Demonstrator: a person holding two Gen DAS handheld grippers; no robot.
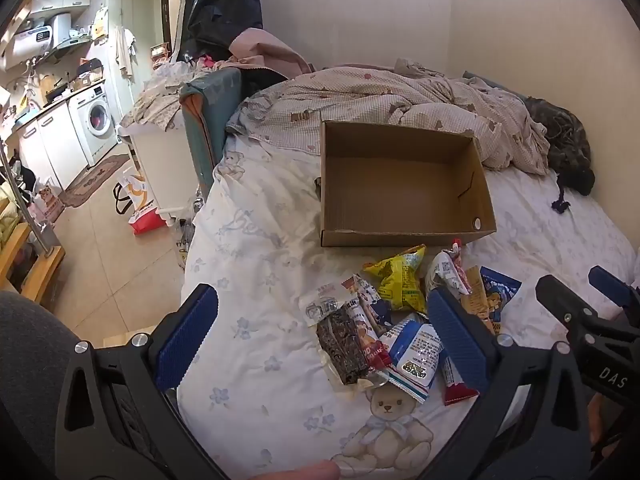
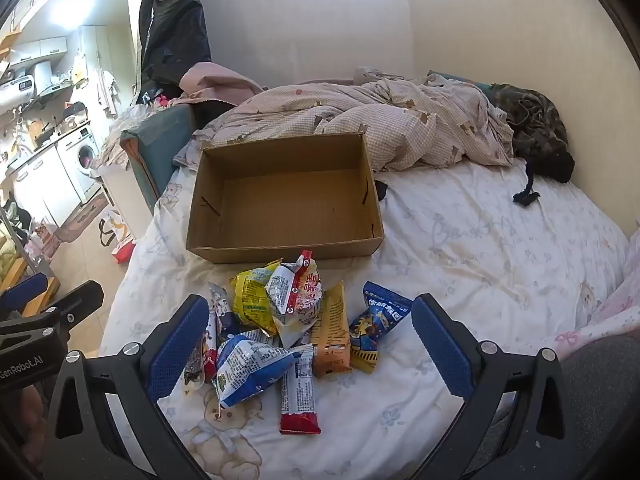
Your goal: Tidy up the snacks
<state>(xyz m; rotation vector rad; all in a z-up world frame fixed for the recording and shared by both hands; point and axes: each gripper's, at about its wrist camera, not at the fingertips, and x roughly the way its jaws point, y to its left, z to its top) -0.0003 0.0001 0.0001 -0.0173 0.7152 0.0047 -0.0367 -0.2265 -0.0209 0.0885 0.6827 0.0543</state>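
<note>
An open, empty cardboard box [image 1: 400,188] [image 2: 286,200] sits on the bed. Just in front of it lies a pile of snack packets: a yellow bag [image 1: 400,278] [image 2: 252,292], a white-and-red bag [image 2: 298,296], a blue-and-white bag [image 1: 416,350] [image 2: 248,368], an orange packet [image 2: 334,332], a blue packet [image 2: 376,320], a red-ended bar [image 2: 300,396] and a dark seaweed-like pack [image 1: 344,344]. My left gripper [image 1: 324,336] is open, hovering over the pile's left side. My right gripper [image 2: 310,344] is open, hovering over the pile. Both are empty.
A crumpled checked quilt [image 1: 400,100] [image 2: 380,120] and dark clothing [image 2: 532,128] lie behind the box. The bed's left edge drops to a tiled floor [image 1: 108,248] with a red-and-white bag [image 1: 140,204]. The right gripper shows at the left wrist view's right edge [image 1: 592,300].
</note>
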